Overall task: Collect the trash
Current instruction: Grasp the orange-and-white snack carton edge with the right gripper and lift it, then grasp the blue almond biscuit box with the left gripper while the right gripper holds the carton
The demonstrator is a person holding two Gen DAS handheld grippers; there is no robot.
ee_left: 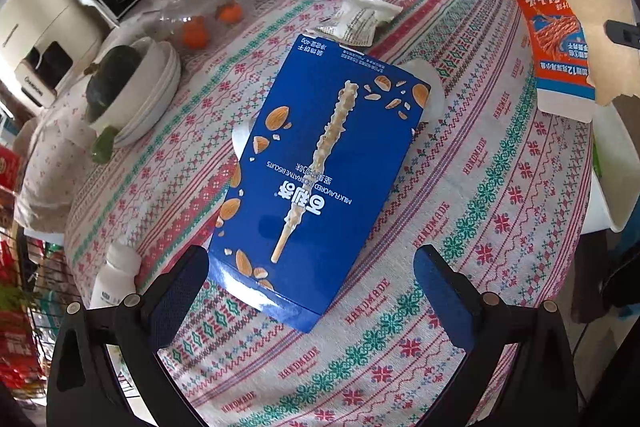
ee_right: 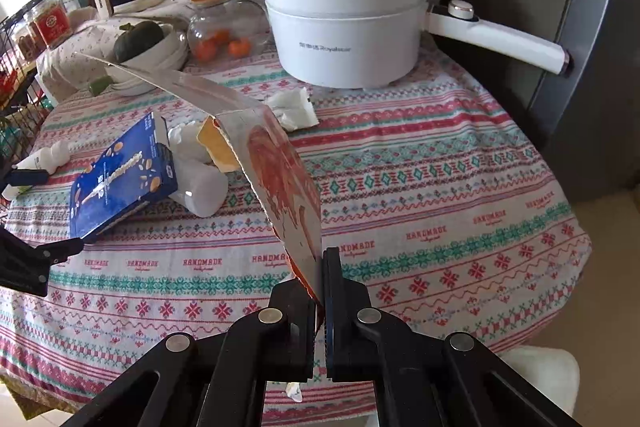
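Covering the tabletop (ee_left: 500,187), trash remains: blue biscuit box (ee_left: 320,163) propped mid-table between wide-open, empty left tongs (ee_left: 312,275). Right tongs (ee_right: 322,291), clamped on torn orange carton (ee_right: 288,183), risk dropping it: thin edge grip.

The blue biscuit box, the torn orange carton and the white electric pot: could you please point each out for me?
Blue biscuit box (ee_left: 320,171): left wrist view, middle of its printed face.
Torn orange carton (ee_right: 288,183): right wrist view, its orange printed panel.
White electric pot (ee_right: 344,39): right wrist view, its front wall.
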